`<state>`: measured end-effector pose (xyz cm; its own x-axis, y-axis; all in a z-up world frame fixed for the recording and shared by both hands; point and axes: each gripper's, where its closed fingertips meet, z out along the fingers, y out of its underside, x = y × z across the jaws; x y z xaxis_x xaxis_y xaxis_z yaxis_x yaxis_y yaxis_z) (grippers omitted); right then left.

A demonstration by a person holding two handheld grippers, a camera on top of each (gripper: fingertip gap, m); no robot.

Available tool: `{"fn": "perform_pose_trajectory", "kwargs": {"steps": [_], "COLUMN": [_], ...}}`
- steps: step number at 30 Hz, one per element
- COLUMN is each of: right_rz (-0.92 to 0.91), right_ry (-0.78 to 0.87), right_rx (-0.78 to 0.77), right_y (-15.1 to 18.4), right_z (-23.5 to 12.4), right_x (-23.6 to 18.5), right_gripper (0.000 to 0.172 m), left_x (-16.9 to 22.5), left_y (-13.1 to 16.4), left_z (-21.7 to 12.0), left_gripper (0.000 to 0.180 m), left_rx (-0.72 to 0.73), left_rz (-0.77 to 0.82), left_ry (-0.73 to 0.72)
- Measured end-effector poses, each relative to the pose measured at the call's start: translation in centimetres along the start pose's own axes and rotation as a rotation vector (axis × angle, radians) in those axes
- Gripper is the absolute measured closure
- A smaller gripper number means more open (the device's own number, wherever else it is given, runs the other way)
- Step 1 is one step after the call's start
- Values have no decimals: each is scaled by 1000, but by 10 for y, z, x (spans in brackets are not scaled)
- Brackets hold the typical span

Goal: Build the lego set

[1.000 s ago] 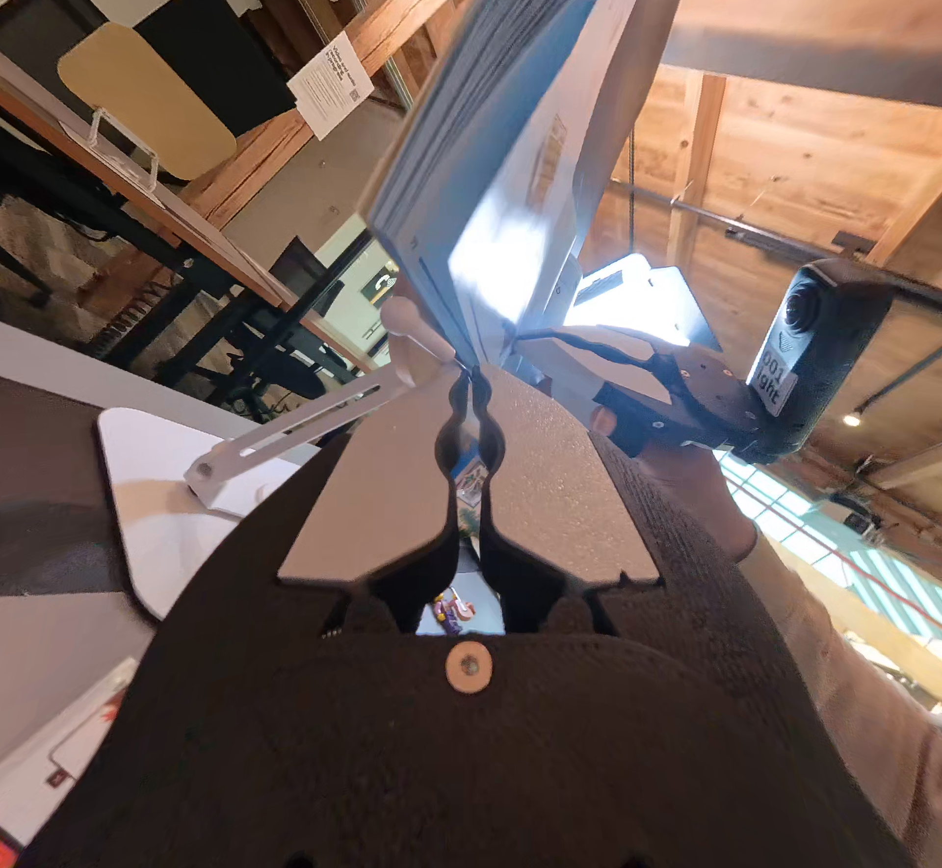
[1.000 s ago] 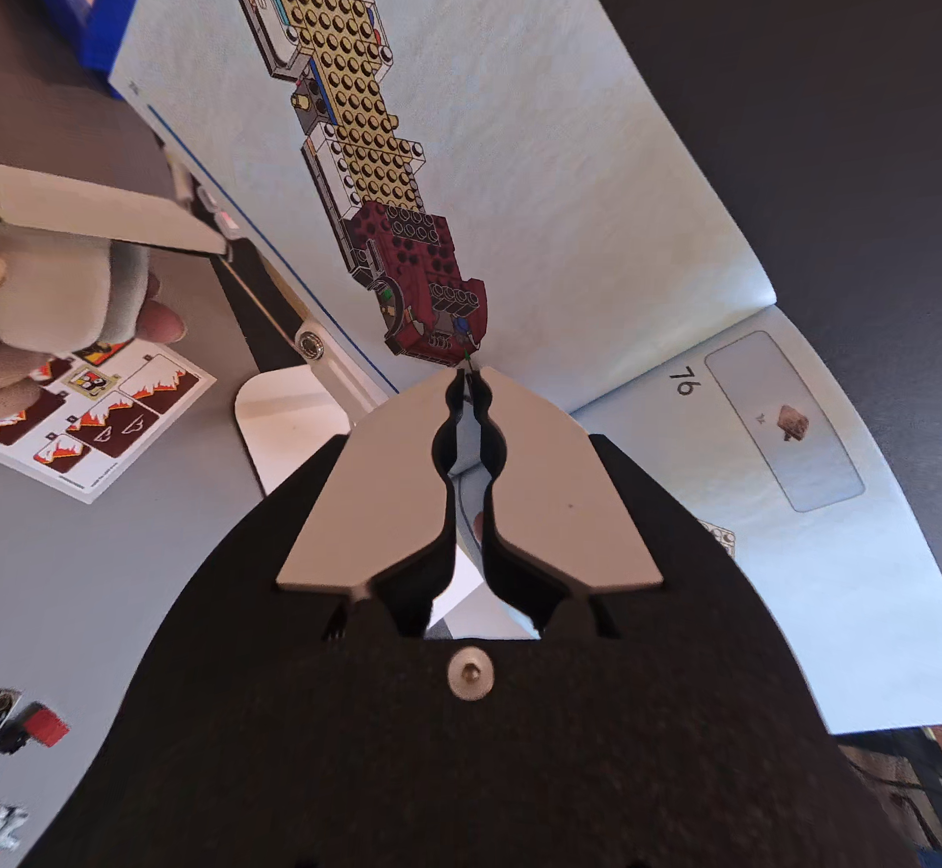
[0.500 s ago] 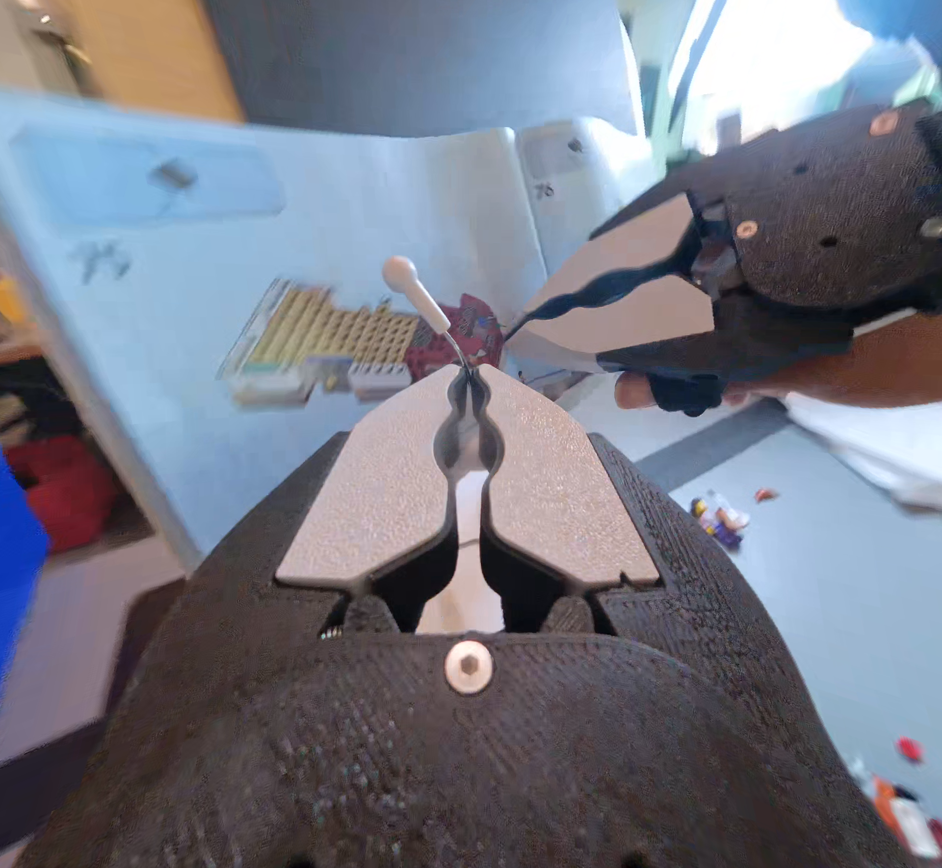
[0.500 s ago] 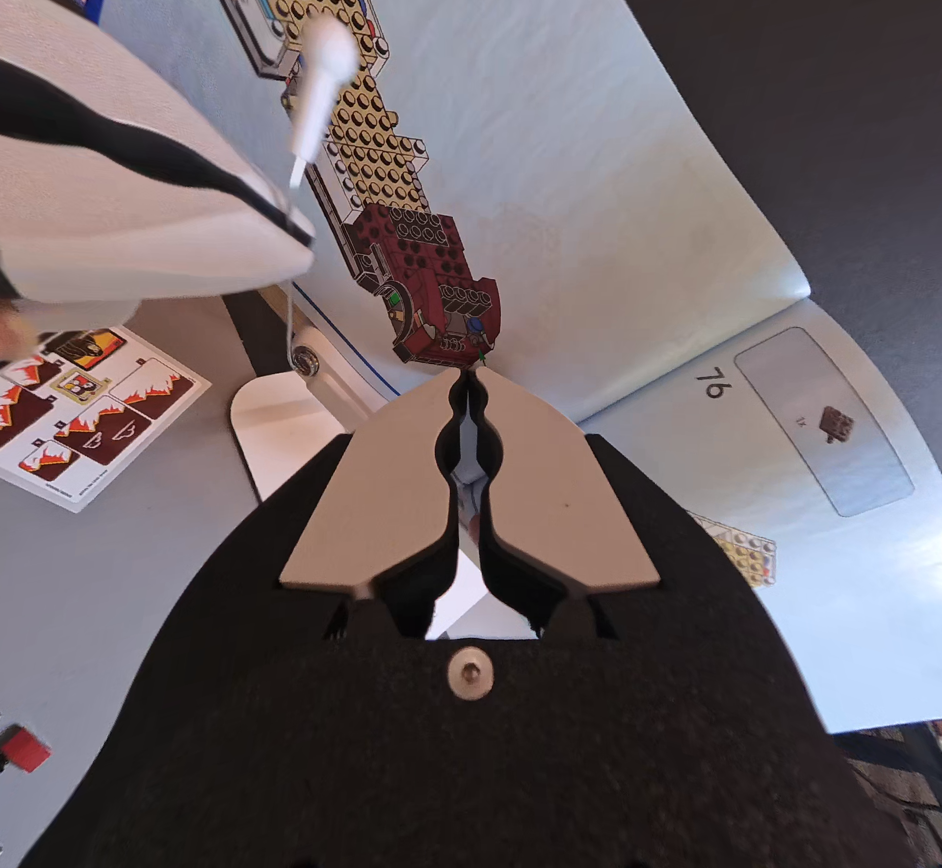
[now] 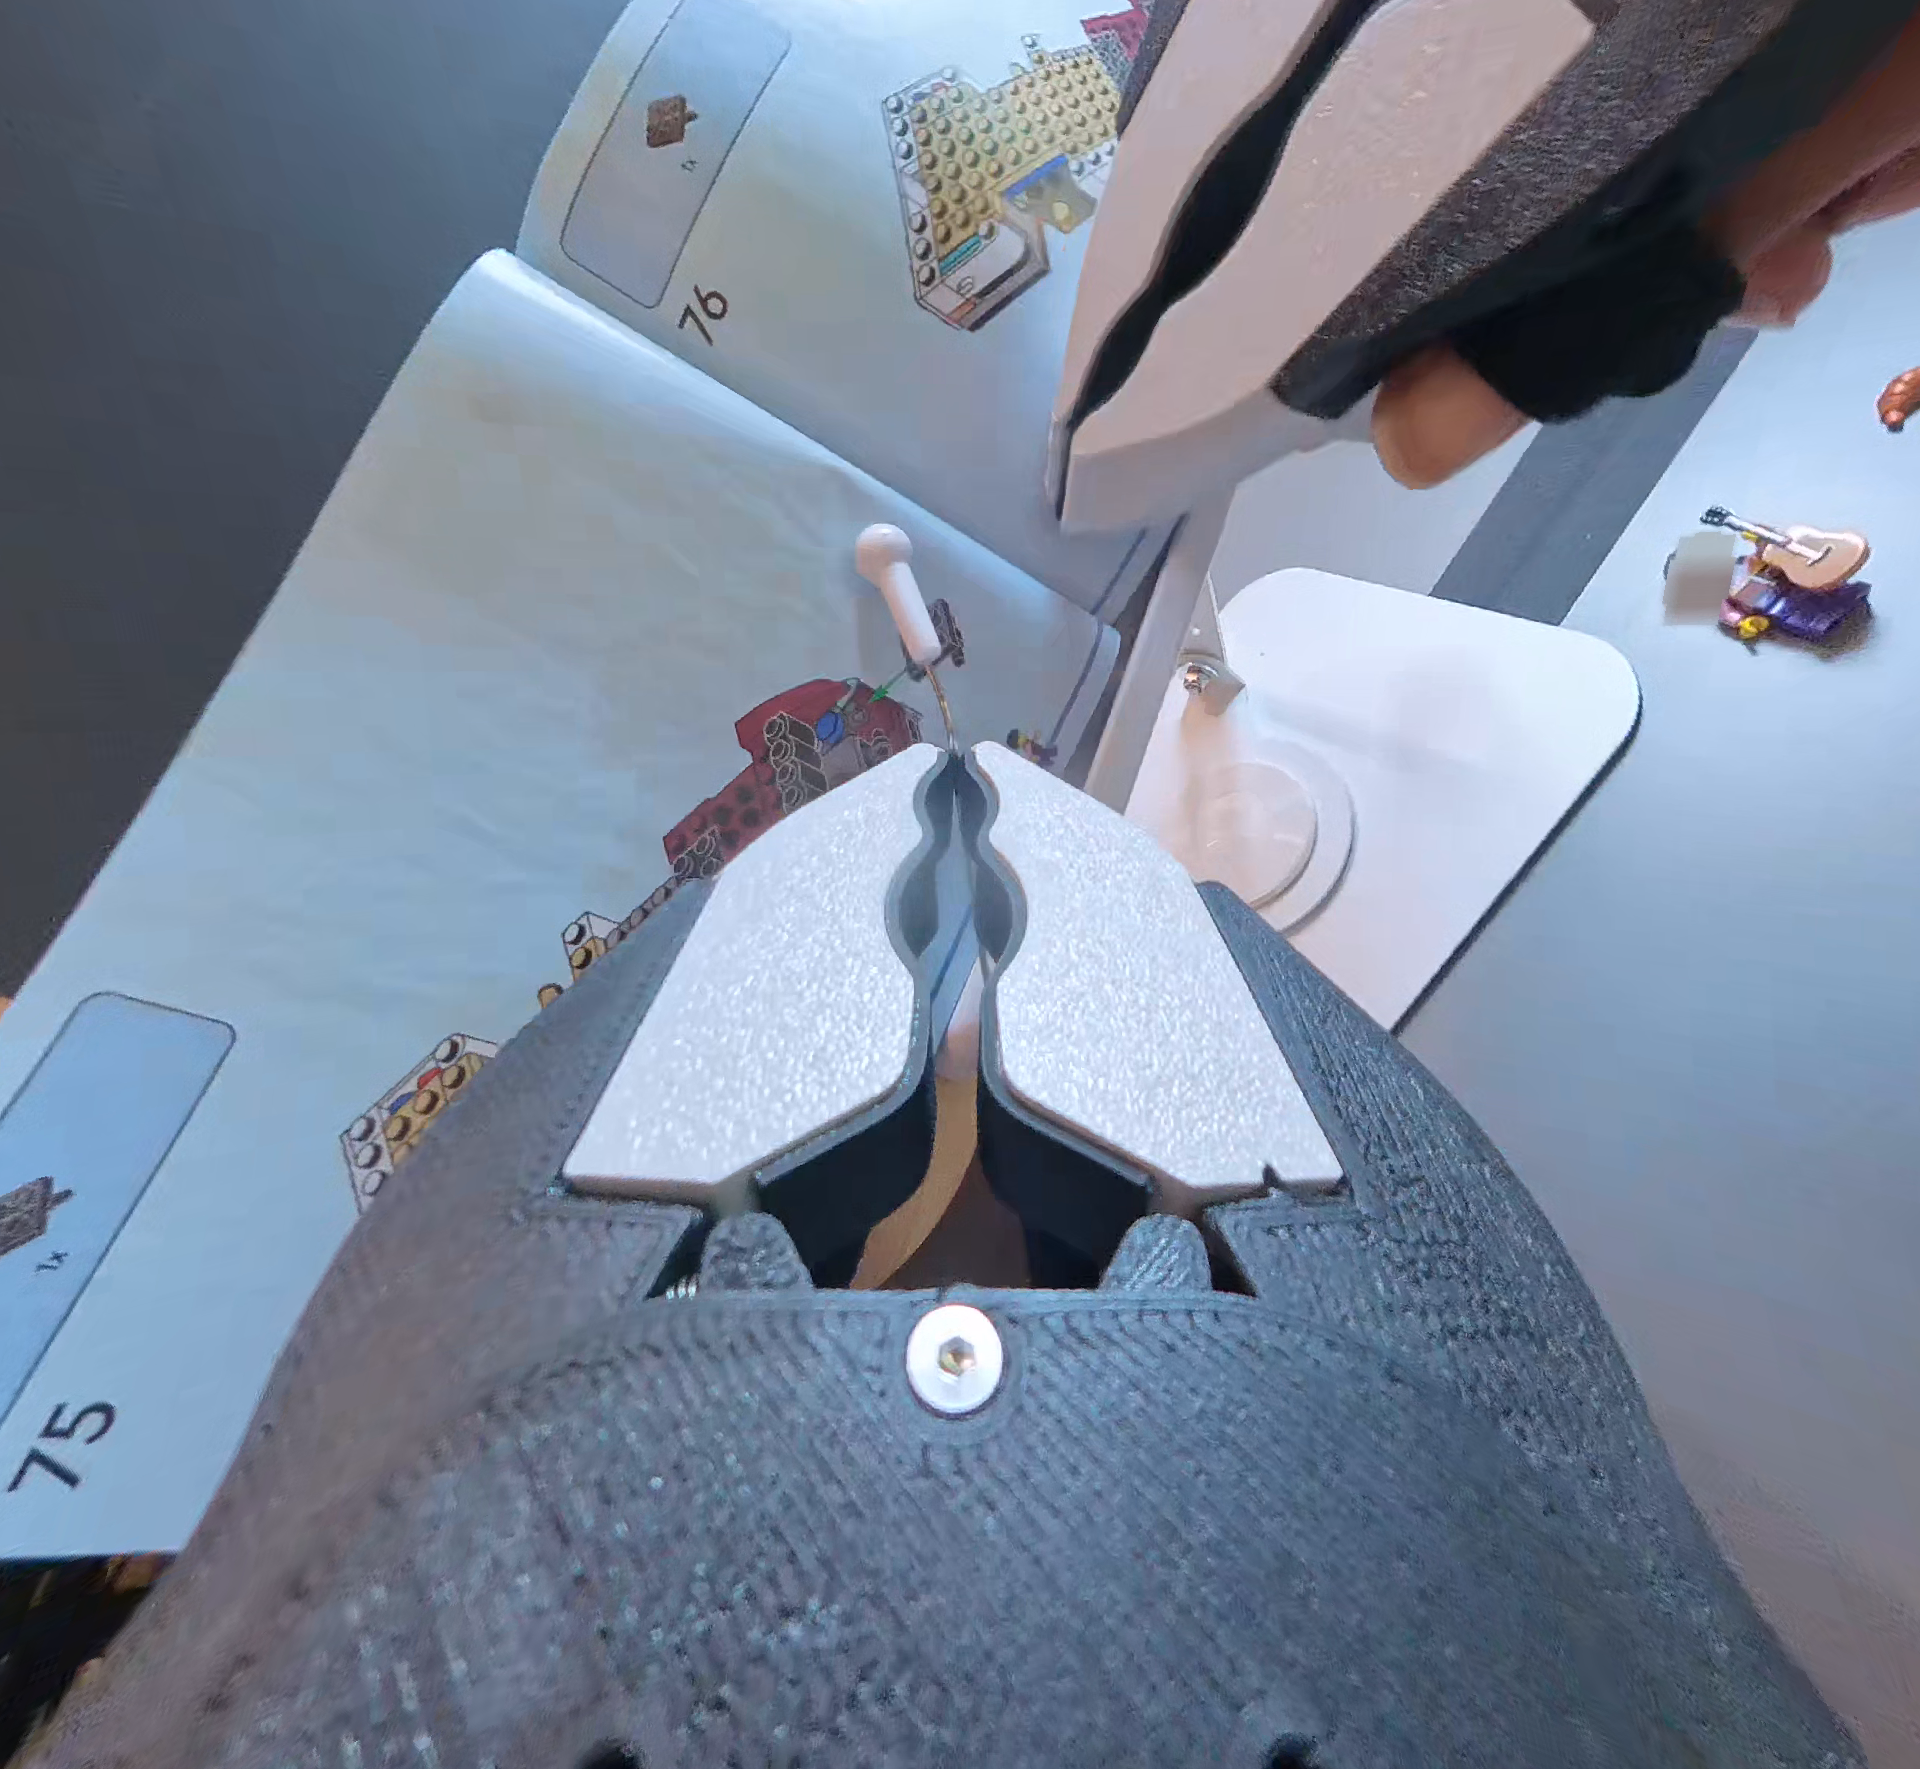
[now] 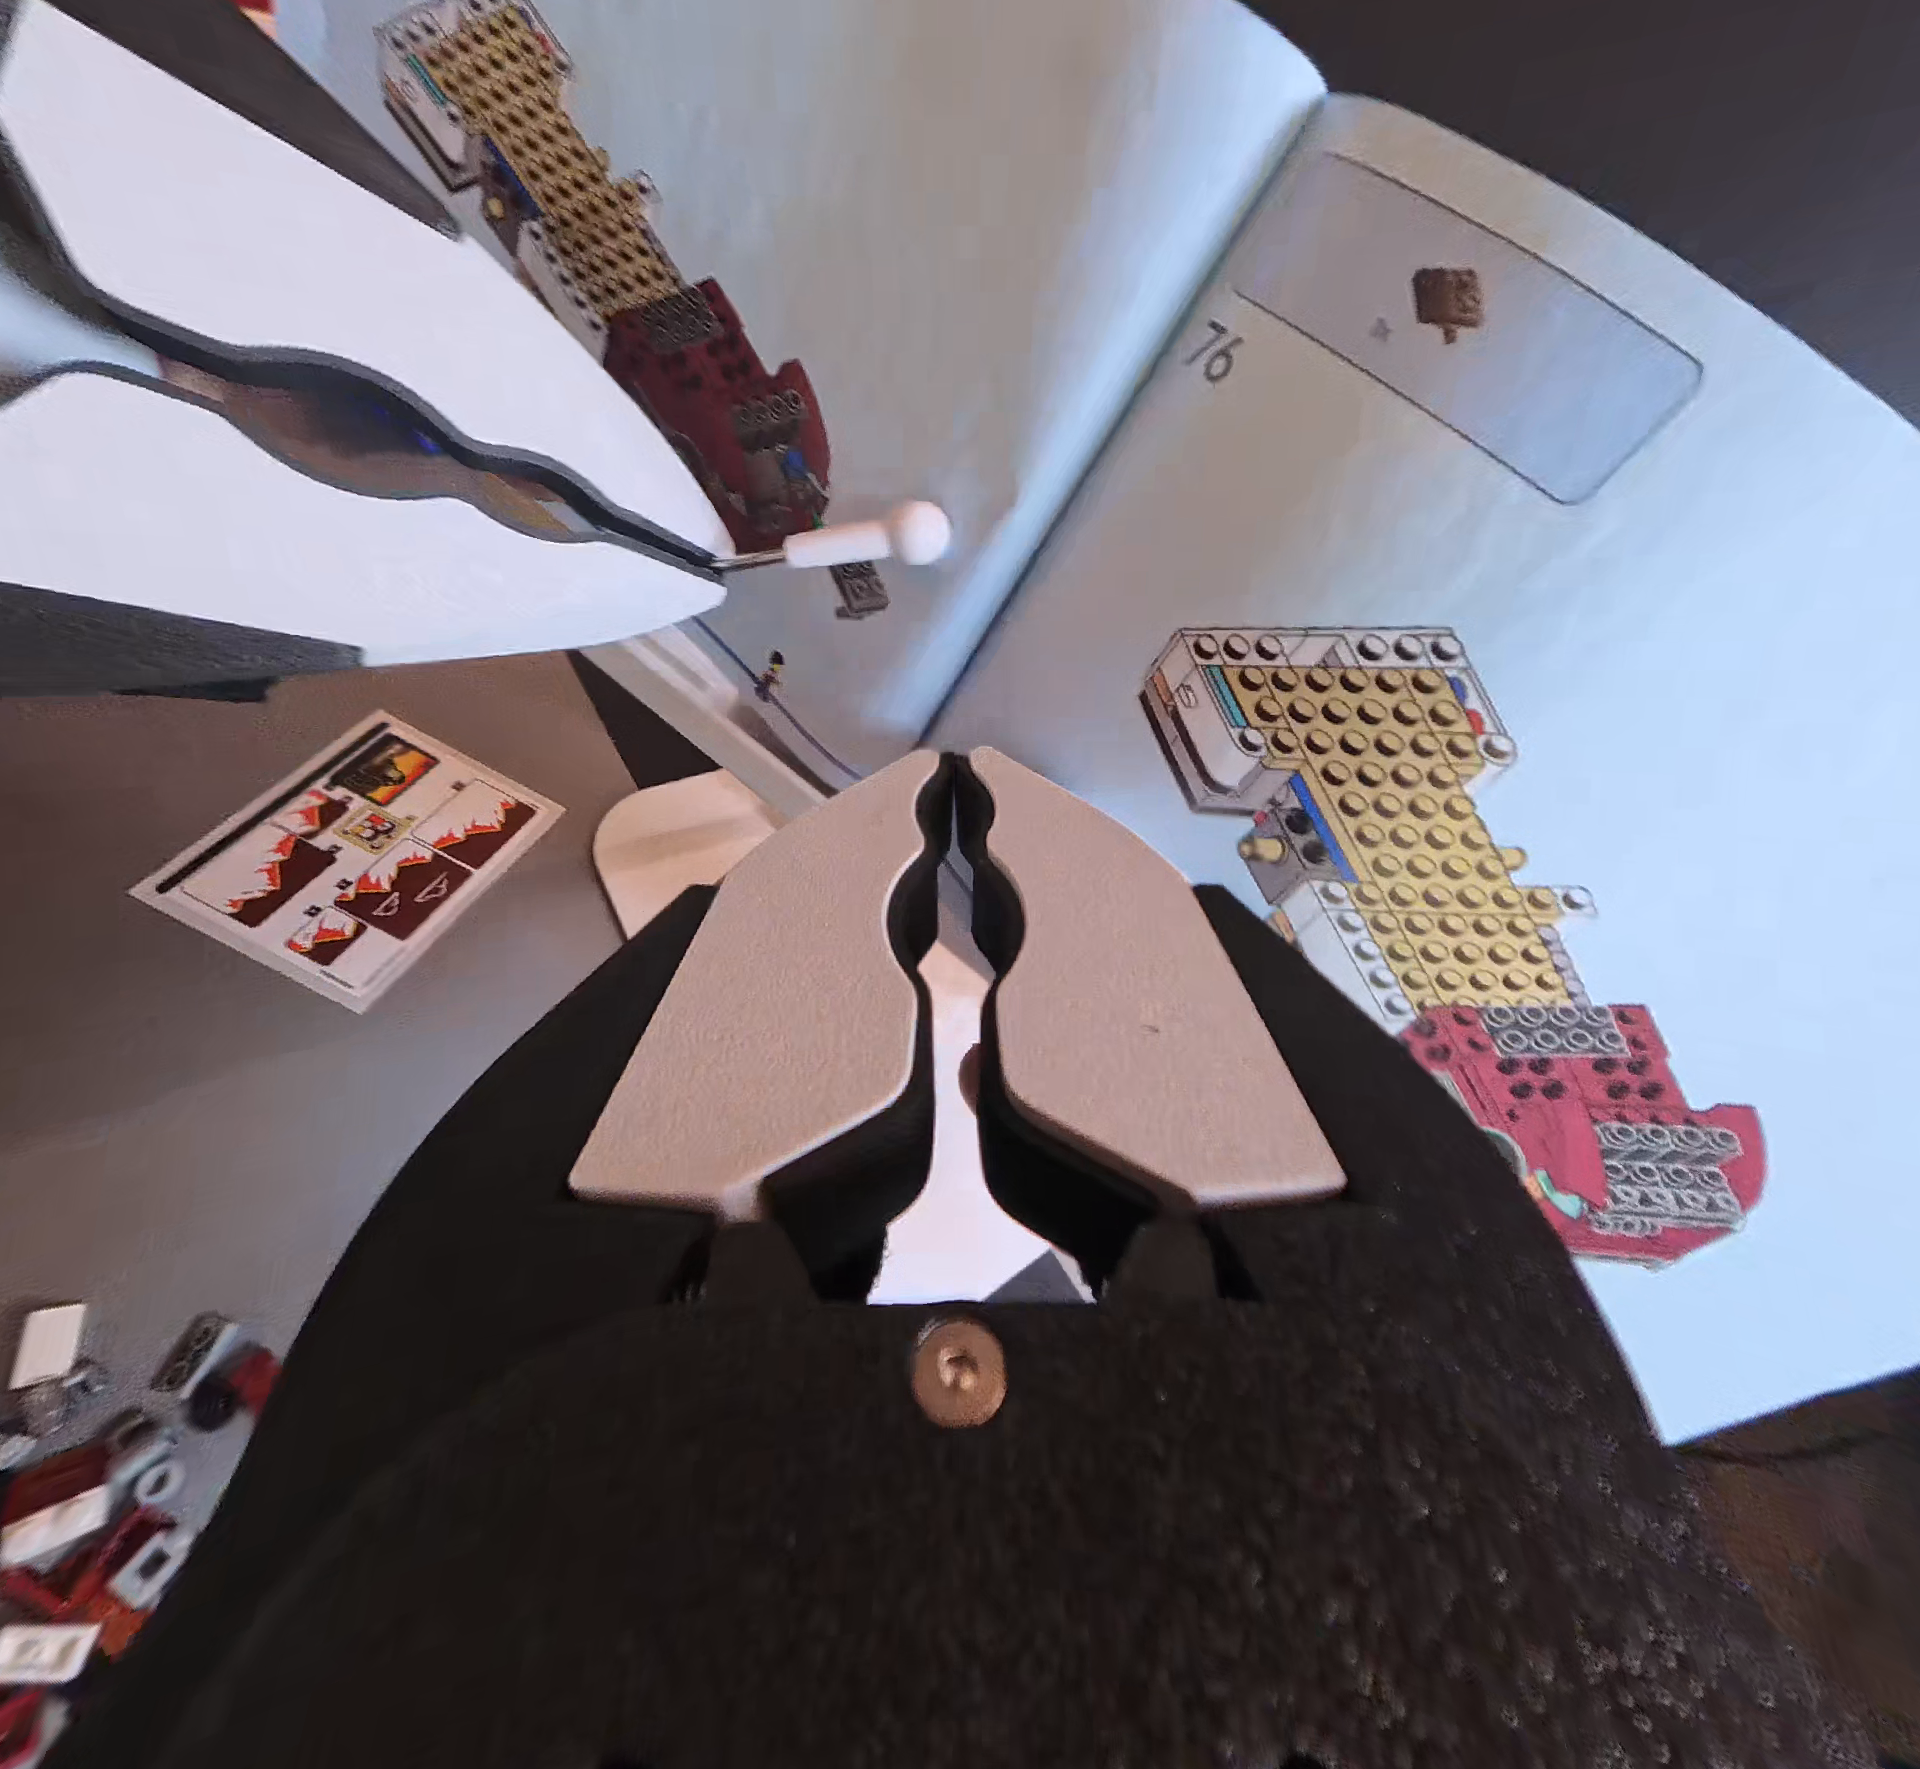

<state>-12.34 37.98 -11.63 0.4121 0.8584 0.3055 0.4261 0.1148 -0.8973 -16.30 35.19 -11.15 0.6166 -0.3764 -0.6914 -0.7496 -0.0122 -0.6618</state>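
Two grippers work over an open instruction booklet propped on a white stand; its thin pages look light, floppy and easily creased. Left gripper is clamped on the wire of a white-tipped page-holder arm, springy, best held low. Right gripper has its jaws together at the booklet's lower edge; whether a page is pinched cannot be told.

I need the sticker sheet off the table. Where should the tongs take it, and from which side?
The sticker sheet lies flat, so only an edge offers a pinch: probably its near corner. Come in low from the bare table side; the stand crowds its right corner.
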Motion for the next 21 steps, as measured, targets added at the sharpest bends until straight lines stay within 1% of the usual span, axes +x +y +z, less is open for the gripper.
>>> {"fn": "perform_pose_trajectory", "kwargs": {"steps": [3,8,11,14,16,17,19,21], "right_rz": [-10,-74,-91,-53,-39,-28,-6,39], "right_ry": [-4,-33,-46,-91,-77,-62,5,103], "right_rx": [-27,-62,-67,-40,4,28,62,78], "right_y": [5,3,3,2,0,-2,1,9], "right_z": [6,13,13,6,-5,-13,-30,-46], "right_x": [2,-3,-3,-6,0,6,27,60], "right_gripper": [171,171,171,171,169,167,156,142], "left_x": [7,12,12,13,12,10,3,-7], "left_y": [0,3,3,1,-6,-12,-19,-13], "left_z": [3,8,9,9,7,3,-8,-18], "left_gripper": [179,179,179,176,158,154,151,149], "left_rx": [-25,-113,-138,-149,-110,-73,-1,27], "left_rz": [78,300,332,229,115,54,-67,-157], "left_ry": [1,3,33,94,112,114,94,48]}}
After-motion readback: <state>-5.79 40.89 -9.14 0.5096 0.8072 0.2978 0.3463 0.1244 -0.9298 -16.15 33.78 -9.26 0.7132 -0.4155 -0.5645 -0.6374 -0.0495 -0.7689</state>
